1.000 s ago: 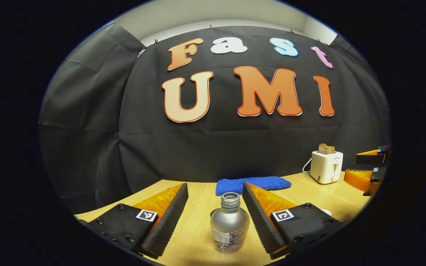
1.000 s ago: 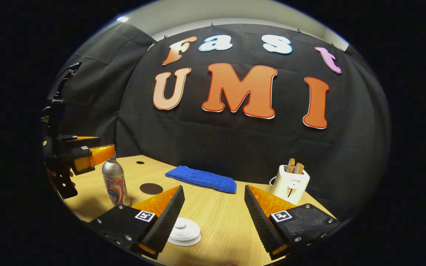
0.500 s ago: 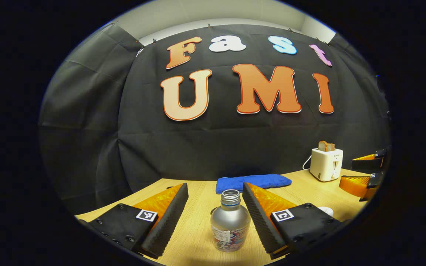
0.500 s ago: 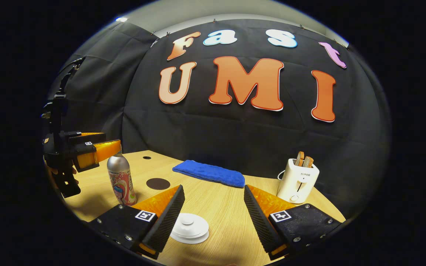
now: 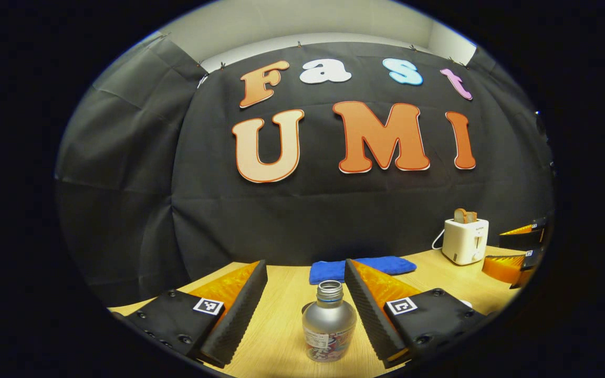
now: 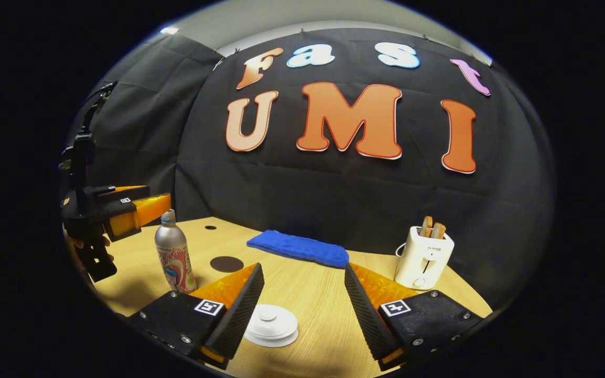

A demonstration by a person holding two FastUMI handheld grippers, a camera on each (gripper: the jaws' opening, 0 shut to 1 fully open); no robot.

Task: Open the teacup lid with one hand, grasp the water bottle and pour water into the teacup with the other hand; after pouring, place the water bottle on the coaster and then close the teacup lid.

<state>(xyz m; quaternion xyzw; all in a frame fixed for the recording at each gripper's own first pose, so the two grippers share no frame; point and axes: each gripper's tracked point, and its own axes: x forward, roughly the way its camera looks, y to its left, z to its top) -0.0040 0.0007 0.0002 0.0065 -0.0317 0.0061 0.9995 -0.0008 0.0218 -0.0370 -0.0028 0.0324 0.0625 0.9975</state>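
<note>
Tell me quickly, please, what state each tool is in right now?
Left tool: open, fingers either side of the water bottle, not gripping it.
Right tool: open, holding nothing, above the teacup lid.

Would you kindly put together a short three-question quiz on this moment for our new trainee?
1. True or false: the left gripper is shut on the water bottle.
2. Which thing lies between the right gripper's open jaws: A the toaster, B the white teacup lid, C the blue towel?
3. Fill in: the round dark coaster has ____ standing on it.

Key
1. False: the jaws stand open on either side of the bottle, not pressing it.
2. B.
3. Nothing; the bottle stands beside it on the wooden table.
</note>
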